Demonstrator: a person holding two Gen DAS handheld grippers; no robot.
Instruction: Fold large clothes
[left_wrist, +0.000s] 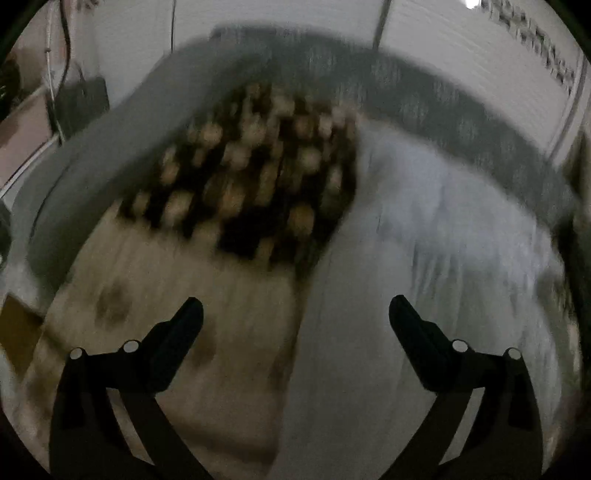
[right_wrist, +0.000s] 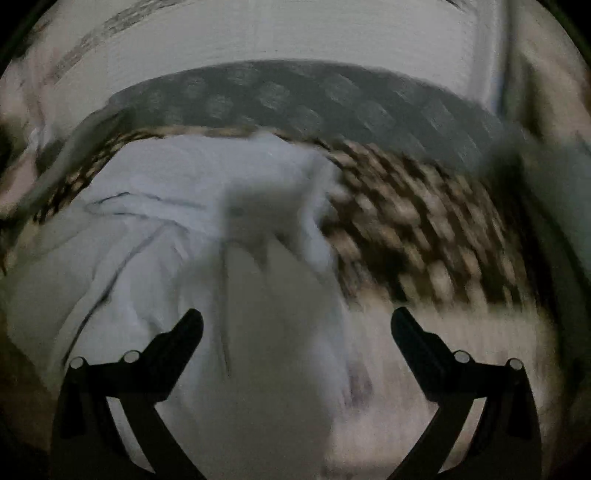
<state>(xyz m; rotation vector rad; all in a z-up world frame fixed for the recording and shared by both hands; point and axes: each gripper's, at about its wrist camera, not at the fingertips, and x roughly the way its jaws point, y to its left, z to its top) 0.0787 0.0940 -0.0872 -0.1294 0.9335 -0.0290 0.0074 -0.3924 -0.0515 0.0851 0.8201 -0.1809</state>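
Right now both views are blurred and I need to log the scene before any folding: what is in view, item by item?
Pale garment: one, white to light blue, crumpled, lying ahead of both grippers.
Checkered cloth: one, black and tan, behind and beside the garment.
Beige cover: one, cream with faint dark blotches, under the left gripper.
Grey padded edge: one, dark grey, curving along the far side.
Wall: white, ribbed, in the background.
Cables: at least two, dark and light, hanging far left.
Left gripper: one, black, fingers wide apart, holding nothing.
Right gripper: one, black, fingers wide apart, holding nothing.
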